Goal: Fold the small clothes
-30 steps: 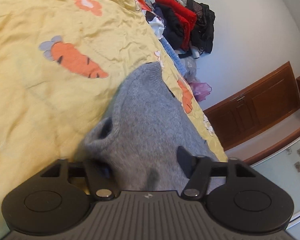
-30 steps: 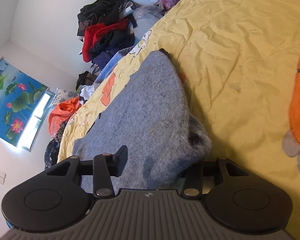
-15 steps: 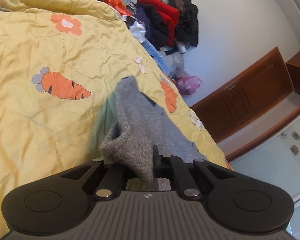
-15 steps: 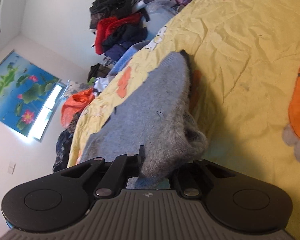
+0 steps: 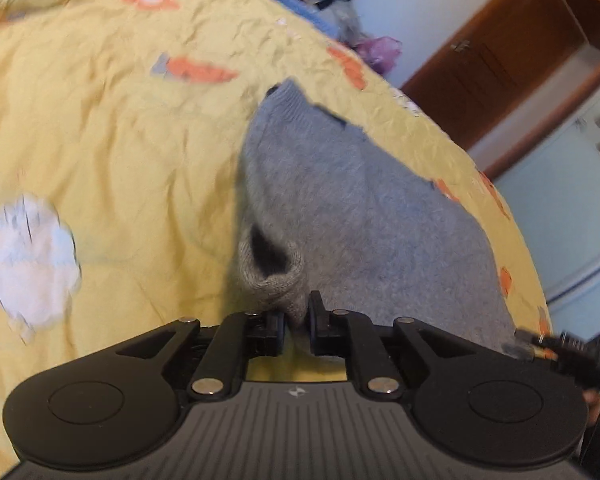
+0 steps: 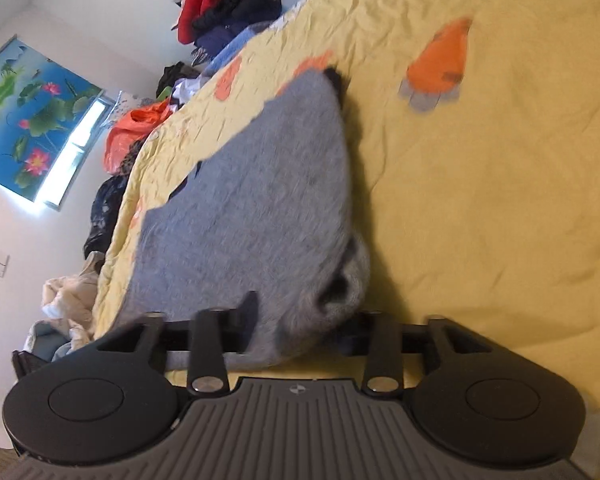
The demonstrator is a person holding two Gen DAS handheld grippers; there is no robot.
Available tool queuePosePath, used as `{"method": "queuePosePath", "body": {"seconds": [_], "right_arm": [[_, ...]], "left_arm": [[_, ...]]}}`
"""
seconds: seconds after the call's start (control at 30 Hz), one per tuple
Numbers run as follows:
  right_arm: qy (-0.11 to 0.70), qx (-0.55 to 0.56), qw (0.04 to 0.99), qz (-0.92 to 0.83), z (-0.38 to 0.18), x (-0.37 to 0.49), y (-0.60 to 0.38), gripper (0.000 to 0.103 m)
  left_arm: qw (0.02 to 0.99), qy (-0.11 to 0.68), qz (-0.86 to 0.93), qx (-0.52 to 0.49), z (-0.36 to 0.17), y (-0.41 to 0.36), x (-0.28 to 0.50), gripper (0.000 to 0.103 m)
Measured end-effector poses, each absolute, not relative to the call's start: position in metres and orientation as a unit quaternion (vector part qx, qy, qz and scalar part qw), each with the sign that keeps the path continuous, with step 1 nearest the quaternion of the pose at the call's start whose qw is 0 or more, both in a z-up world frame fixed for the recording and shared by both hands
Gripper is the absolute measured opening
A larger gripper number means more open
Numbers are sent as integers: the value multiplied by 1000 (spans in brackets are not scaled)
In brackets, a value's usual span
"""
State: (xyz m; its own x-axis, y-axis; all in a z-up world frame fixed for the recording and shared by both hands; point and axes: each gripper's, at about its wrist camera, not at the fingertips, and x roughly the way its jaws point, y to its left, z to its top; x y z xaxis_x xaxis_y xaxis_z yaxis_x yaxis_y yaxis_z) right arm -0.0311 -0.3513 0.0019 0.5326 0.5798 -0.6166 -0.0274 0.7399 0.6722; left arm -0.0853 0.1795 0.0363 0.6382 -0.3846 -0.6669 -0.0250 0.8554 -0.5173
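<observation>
A grey knitted sweater [image 5: 340, 200] lies on the yellow quilt [image 5: 120, 140], its body spread flat and a sleeve cuff [image 5: 272, 272] bunched up at the near end. My left gripper [image 5: 297, 326] has its jaws narrow and just opening, with a fold of that cuff still pinched between the pads. In the right wrist view the same sweater [image 6: 260, 200] stretches away from my right gripper [image 6: 300, 320]. Its jaws are opening and stand wide. The other cuff [image 6: 340, 288] lies loose between the fingers, not pressed.
The quilt [image 6: 480, 200] has orange carrot prints. A heap of red and dark clothes [image 6: 228, 12] sits beyond the bed, with an orange bag [image 6: 136, 128] by the window. A wooden cabinet [image 5: 500, 52] stands past the bed's far side.
Both grippers shut on the sweater's cuffs and carried them across the bed. Now the right jaws have spread wide and let go, and the left jaws have parted a little.
</observation>
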Motion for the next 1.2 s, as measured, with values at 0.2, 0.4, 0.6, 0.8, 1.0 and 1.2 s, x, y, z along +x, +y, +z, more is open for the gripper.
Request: {"method": "queuePosePath", "body": {"seconds": [0.2, 0.4, 0.6, 0.8, 1.0, 1.2], "right_arm": [[365, 231, 889, 155, 45, 32, -369, 65], [379, 161, 897, 163, 31, 144, -334, 65], [433, 149, 871, 176, 4, 196, -305, 58], [425, 162, 862, 222, 7, 190, -304, 17], [365, 219, 884, 192, 23, 185, -330, 13], [383, 255, 874, 152, -7, 192, -338, 15]], "left_arm": [[936, 285, -51, -202, 81, 199, -39, 84], [929, 344, -24, -136, 49, 178, 72, 83], [920, 365, -70, -126, 30, 158, 124, 74], [911, 383, -98, -119, 26, 155, 136, 11], [936, 321, -82, -120, 59, 164, 141, 6], [920, 360, -50, -144, 40, 172, 167, 5]]}}
